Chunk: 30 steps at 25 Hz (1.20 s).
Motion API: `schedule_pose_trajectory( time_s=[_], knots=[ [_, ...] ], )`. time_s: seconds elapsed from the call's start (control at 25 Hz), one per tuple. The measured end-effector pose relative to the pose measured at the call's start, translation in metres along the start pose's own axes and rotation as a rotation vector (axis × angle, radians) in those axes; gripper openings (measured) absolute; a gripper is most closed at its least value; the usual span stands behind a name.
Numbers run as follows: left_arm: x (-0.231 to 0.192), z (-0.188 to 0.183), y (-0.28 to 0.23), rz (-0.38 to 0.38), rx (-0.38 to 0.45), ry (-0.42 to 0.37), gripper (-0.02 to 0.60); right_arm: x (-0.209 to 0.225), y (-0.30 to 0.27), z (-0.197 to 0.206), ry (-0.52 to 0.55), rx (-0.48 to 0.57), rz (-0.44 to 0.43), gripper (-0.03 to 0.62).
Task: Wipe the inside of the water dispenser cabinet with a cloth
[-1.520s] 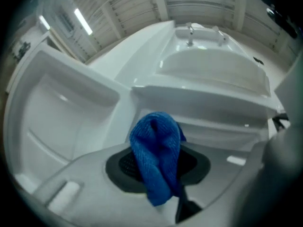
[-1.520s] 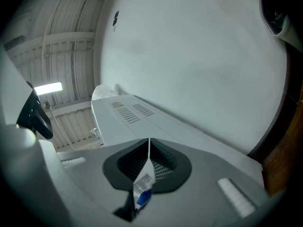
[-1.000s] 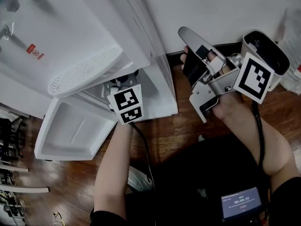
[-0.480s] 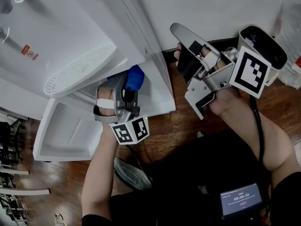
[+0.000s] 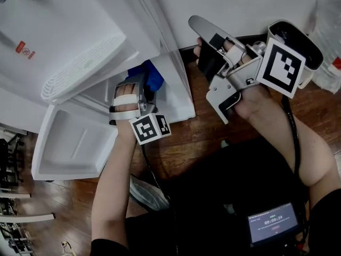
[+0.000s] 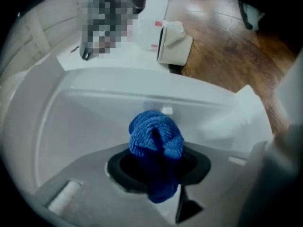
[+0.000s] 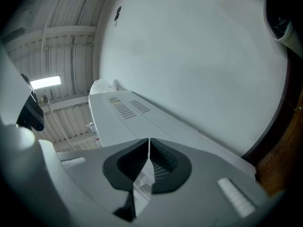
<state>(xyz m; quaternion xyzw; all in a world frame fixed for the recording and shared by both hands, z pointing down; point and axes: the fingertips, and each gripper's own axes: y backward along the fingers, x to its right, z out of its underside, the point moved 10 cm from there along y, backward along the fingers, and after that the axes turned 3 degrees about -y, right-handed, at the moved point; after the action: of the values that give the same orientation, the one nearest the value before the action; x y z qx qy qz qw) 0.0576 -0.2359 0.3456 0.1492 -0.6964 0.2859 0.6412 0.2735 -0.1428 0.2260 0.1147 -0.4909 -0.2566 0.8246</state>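
Note:
A white water dispenser [image 5: 69, 41] stands at the upper left of the head view, its cabinet door [image 5: 74, 145] swung open toward me. My left gripper [image 5: 144, 87] is shut on a bunched blue cloth [image 5: 146, 73] and reaches into the cabinet opening [image 5: 170, 95]. In the left gripper view the blue cloth [image 6: 156, 138] bulges out between the jaws, in front of the white inner cabinet walls [image 6: 94, 122]. My right gripper [image 5: 200, 28] is held up at the right, away from the cabinet, shut with nothing in it. Its closed jaws [image 7: 149, 162] point up along the dispenser's side [image 7: 142, 117].
Dark wooden floor [image 5: 213, 127] lies around the dispenser. A white wall [image 5: 240, 9] with a dark skirting is behind it. A small white box [image 6: 175, 44] sits on the floor beyond the cabinet in the left gripper view. A phone screen [image 5: 272, 225] hangs at my waist.
The left gripper has rolled over and dropped lower at the cabinet opening; the blue cloth, hidden a second ago, now shows at its tip. The right gripper has stayed put.

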Motion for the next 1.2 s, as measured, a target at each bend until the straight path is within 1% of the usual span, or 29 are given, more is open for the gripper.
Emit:
schedule_pose_trajectory(
  time_s=[0.08, 0.16, 0.2, 0.24, 0.32, 0.36, 0.4, 0.44, 0.52, 0.6, 0.64, 0.76, 0.84, 0.88, 0.92, 0.96, 1.04, 1.12, 1.2],
  knots=[
    [0.003, 0.005, -0.009, 0.011, -0.006, 0.064, 0.124, 0.002, 0.000, 0.000, -0.003, 0.004, 0.010, 0.014],
    [0.012, 0.007, -0.008, 0.045, 0.006, 0.120, 0.124, 0.003, 0.001, 0.000, -0.010, 0.008, 0.020, 0.014],
    [0.020, 0.007, -0.004, 0.079, 0.019, 0.113, 0.124, 0.003, 0.002, 0.000, -0.014, 0.009, 0.024, 0.014],
    [0.030, 0.005, 0.001, 0.124, 0.041, 0.081, 0.123, 0.003, 0.002, 0.000, -0.018, 0.009, 0.026, 0.014],
    [0.051, -0.004, 0.017, 0.219, 0.091, -0.010, 0.123, 0.001, 0.002, -0.001, -0.022, 0.004, 0.021, 0.014],
    [0.059, -0.009, 0.026, 0.258, 0.110, -0.030, 0.123, 0.000, 0.001, -0.001, -0.022, 0.000, 0.015, 0.014],
    [0.065, -0.012, 0.035, 0.292, 0.124, -0.017, 0.123, 0.000, 0.000, -0.001, -0.022, -0.004, 0.009, 0.014],
    [0.069, -0.015, 0.043, 0.326, 0.132, 0.027, 0.123, 0.000, 0.000, -0.001, -0.020, -0.007, 0.005, 0.014],
    [0.073, -0.014, 0.059, 0.396, 0.128, 0.154, 0.123, 0.000, 0.000, 0.000, -0.015, -0.011, 0.009, 0.014],
    [0.077, -0.003, 0.069, 0.442, 0.076, 0.251, 0.123, 0.000, 0.000, -0.001, -0.008, -0.012, 0.021, 0.014],
    [0.079, 0.007, 0.071, 0.454, 0.029, 0.289, 0.123, 0.000, 0.000, -0.001, -0.005, -0.013, 0.025, 0.014],
    [0.080, 0.046, 0.071, 0.478, -0.167, 0.399, 0.123, -0.001, 0.000, -0.002, 0.004, -0.016, 0.032, 0.014],
    [0.080, 0.070, 0.072, 0.476, -0.308, 0.433, 0.123, -0.001, -0.002, -0.002, 0.009, -0.023, 0.026, 0.014],
    [0.080, 0.080, 0.074, 0.466, -0.362, 0.450, 0.123, -0.001, -0.003, -0.002, 0.007, -0.027, 0.020, 0.014],
    [0.079, 0.087, 0.076, 0.447, -0.393, 0.478, 0.124, -0.001, -0.004, -0.002, 0.002, -0.027, 0.013, 0.014],
    [0.075, 0.091, 0.080, 0.421, -0.394, 0.518, 0.124, -0.001, -0.004, -0.001, -0.001, -0.022, 0.008, 0.014],
    [0.059, 0.089, 0.090, 0.339, -0.330, 0.591, 0.124, -0.001, 0.001, 0.000, 0.021, 0.004, 0.018, 0.012],
    [0.031, 0.081, 0.103, 0.235, -0.242, 0.632, 0.124, -0.004, 0.007, -0.003, 0.080, 0.041, 0.054, 0.005],
    [0.000, 0.071, 0.119, 0.140, -0.166, 0.691, 0.126, -0.010, 0.014, -0.009, 0.148, 0.084, 0.086, 0.005]
  ],
)
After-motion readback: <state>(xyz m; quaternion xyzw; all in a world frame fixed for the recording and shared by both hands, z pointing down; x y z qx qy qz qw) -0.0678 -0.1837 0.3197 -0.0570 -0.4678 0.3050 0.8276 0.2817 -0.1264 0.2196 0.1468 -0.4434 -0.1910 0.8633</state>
